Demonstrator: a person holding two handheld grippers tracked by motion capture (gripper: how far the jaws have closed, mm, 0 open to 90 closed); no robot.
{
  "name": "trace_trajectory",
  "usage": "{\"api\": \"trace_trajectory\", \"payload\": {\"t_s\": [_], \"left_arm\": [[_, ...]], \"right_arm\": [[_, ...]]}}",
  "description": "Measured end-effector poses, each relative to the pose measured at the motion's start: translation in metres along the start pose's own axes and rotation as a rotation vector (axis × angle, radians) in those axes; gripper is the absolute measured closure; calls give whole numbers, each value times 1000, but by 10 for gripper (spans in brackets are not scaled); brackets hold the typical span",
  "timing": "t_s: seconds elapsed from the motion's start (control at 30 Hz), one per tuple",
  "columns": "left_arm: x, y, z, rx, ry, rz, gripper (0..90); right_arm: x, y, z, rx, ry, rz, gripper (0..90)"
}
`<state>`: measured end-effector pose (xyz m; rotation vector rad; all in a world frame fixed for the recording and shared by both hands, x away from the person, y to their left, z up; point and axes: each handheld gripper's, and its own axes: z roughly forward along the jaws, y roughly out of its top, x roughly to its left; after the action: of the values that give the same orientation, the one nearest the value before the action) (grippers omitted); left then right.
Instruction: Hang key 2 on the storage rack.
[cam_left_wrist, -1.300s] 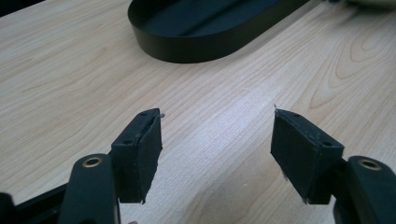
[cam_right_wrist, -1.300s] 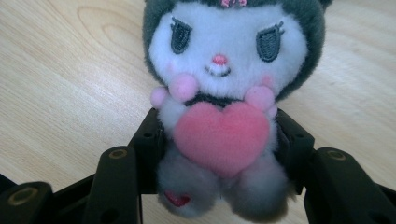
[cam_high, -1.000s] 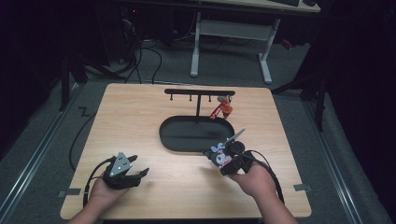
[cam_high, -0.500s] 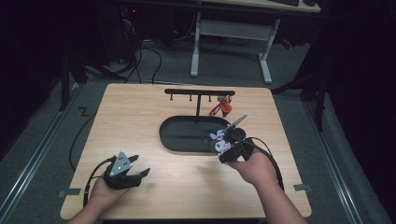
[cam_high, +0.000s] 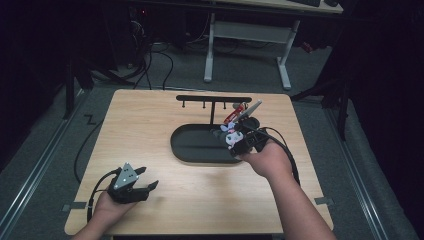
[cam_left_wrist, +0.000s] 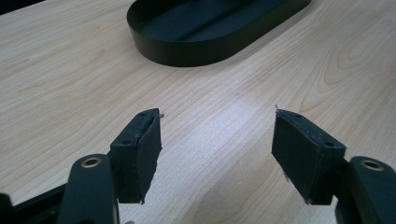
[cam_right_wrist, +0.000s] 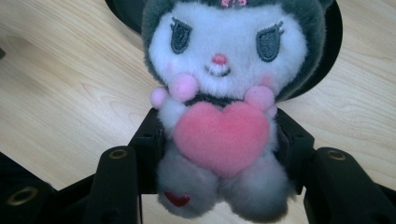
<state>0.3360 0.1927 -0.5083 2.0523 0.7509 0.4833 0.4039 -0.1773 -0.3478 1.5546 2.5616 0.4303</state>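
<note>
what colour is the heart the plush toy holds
Pink, clearest in the right gripper view: heart on the plush toy.

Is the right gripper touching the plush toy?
Touching. The right gripper view shows the right gripper with both jaws pressed against the plush toy's sides.

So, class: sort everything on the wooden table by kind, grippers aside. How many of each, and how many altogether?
Plush toys: 1, the plush doll with a pink heart.
Trays: 1, the black oval tray.
Hook racks: 1, the black hook rack.
Red tagged items by the rack: 1, the red tag; too small to identify.
Total: 4
</note>
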Motion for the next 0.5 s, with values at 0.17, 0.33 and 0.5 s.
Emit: {"api": "trace_trajectory", "payload": {"t_s": [0.17, 0.33, 0.5], "left_arm": [[-1, 1, 4, 13, -3, 14, 332], [-2, 0, 5, 18, -1, 17, 329], [1, 1, 4, 10, 3, 3, 329]], "right_arm": [[1, 9, -4, 4, 4, -11, 479], [-2, 18, -11, -11, 0, -4, 479], [-3, 29, -19, -21, -16, -10, 479]]}}
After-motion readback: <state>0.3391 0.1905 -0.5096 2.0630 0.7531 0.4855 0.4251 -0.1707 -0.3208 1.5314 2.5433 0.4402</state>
